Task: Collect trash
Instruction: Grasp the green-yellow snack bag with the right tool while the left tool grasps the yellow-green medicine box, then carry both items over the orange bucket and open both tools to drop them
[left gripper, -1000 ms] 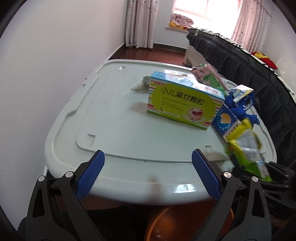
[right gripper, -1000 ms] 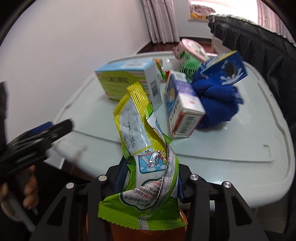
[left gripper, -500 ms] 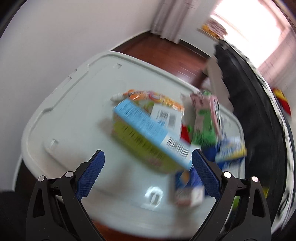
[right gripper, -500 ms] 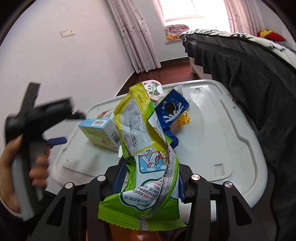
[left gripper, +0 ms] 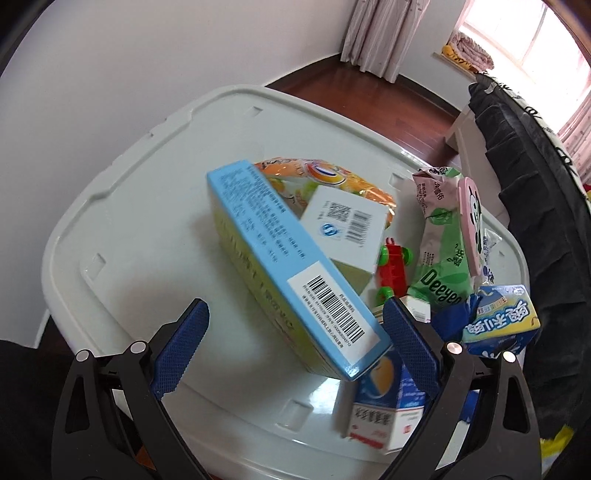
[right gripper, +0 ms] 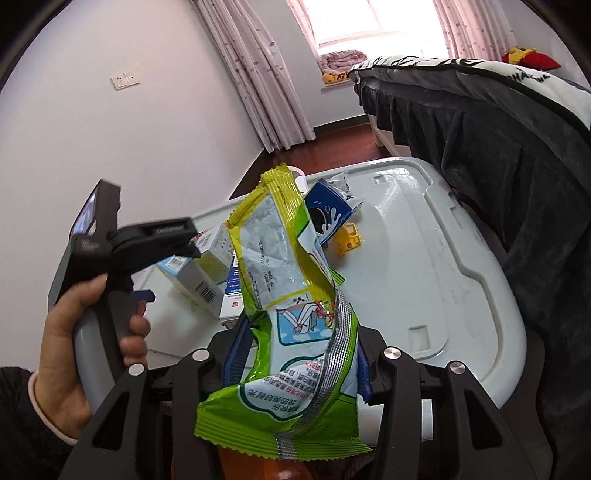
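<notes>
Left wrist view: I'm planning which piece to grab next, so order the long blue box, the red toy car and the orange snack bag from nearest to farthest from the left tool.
1. Long blue box: between the open left tool fingers, nearest.
2. Red toy car: behind the box, to the right.
3. Orange snack bag: farthest, partly under a white carton.

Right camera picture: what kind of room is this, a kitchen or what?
Most likely a bedroom, not a kitchen. A bed with a dark skirted cover fills the right side, pink curtains hang by a window, and folded bedding sits on the sill. The trash lies on a grey storage-bin lid.
</notes>
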`<state>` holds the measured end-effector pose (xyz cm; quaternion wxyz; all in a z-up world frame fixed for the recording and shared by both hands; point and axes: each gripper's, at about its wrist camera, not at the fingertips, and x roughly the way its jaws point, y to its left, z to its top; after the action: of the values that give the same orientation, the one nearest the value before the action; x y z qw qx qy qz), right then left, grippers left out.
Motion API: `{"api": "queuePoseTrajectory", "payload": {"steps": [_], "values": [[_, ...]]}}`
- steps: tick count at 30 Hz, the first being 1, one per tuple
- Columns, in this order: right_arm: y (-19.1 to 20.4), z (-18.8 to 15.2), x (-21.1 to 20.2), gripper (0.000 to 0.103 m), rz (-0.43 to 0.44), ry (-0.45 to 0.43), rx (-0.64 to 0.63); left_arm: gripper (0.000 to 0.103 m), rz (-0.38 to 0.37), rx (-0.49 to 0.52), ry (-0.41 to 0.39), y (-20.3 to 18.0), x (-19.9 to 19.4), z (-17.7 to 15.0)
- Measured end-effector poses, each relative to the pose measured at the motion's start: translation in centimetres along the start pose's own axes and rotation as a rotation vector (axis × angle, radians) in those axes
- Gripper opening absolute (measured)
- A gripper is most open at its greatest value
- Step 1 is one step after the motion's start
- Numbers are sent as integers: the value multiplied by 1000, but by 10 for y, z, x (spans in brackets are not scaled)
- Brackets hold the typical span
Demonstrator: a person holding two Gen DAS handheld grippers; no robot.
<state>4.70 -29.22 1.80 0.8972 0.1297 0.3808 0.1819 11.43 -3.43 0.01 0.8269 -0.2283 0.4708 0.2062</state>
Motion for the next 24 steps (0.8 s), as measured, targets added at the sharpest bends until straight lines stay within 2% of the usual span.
{"api": "queuePoseTrajectory", "payload": {"steps": [3,9,10,11,12,14,18,21,24], "values": [[7,1,3,47,5,3,-16,93,-13,-16,34,17,8,2],[12,1,11,47,5,15,-37,92,-12,54,94,30,26,19],[12,1,12,47,6,18,-39,87,-2,78,108,30,30,22],[14,1,14,47,7,24,-44,66,-5,93,123,30,33,24],[15,1,15,47,10,28,-48,54,-5,104,142,30,38,25],[18,0,17,47,10,31,-62,42,-54,103,185,32,47,25],[20,1,19,47,6,34,-72,36,-95,118,165,33,41,22],[20,2,20,47,1,35,-72,31,-145,170,133,32,29,19],[23,0,19,47,-3,30,-87,29,-158,296,44,29,-2,12]]}}
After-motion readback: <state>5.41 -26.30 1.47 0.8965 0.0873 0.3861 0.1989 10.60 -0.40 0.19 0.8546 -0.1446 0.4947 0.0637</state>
